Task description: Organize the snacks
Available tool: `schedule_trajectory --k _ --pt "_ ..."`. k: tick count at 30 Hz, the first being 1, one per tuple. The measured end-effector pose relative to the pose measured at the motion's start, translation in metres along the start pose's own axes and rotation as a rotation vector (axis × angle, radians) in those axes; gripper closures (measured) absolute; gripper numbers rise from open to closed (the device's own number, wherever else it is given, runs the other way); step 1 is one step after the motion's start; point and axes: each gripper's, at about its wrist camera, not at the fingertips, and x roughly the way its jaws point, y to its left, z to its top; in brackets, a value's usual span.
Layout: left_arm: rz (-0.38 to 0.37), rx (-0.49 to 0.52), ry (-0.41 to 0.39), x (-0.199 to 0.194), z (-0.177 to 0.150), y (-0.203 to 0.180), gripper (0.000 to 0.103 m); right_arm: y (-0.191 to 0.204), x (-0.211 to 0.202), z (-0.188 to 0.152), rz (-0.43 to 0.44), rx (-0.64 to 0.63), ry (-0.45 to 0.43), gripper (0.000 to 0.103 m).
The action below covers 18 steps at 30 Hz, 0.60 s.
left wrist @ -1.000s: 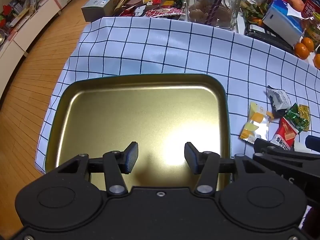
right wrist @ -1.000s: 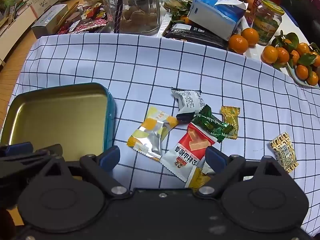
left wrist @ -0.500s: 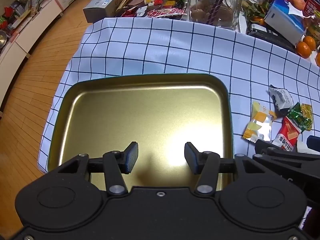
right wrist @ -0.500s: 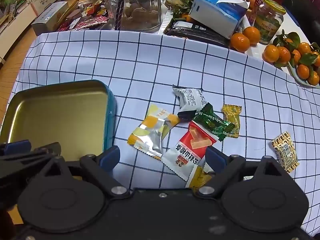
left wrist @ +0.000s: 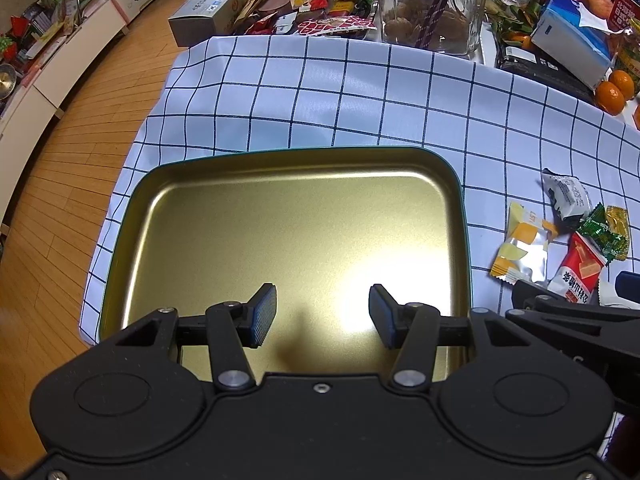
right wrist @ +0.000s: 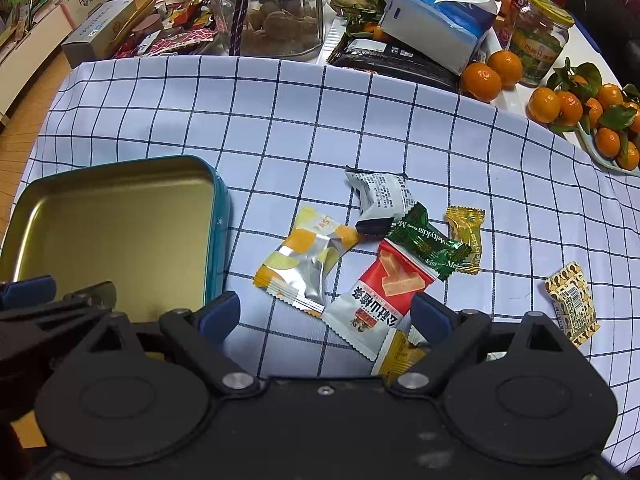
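An empty gold tin tray with a teal rim [left wrist: 280, 216] [right wrist: 100, 216] lies on the checked cloth. My left gripper [left wrist: 322, 314] is open and empty over the tray's near edge. My right gripper [right wrist: 326, 314] is open and empty, low over a cluster of wrapped snacks right of the tray: a yellow and silver packet [right wrist: 306, 258] [left wrist: 520, 248], a red and white packet [right wrist: 380, 296] [left wrist: 576, 272], a green candy [right wrist: 430, 242], a white pouch [right wrist: 380, 196], a gold candy [right wrist: 466, 232]. A patterned packet [right wrist: 572, 300] lies apart at the right.
At the back of the table stand a glass jar of nuts [right wrist: 276, 12], a tissue box [right wrist: 436, 20], a green-lidded jar [right wrist: 540, 40], loose mandarins [right wrist: 484, 78] and a dish of mandarins [right wrist: 592, 116]. The wooden floor [left wrist: 60, 160] drops away left of the cloth.
Both grippers have drawn back slightly; the tray and snacks sit a little farther ahead in both views. Nothing was taken hold of.
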Motion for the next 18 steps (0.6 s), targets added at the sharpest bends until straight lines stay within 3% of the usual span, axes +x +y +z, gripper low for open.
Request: schedule_trajectory --k 18 --pt "-0.002 -0.002 0.018 0.0018 -0.0003 -0.0014 0.045 0.0004 0.0004 0.0001 -0.003 -0.008 0.007 0.006"
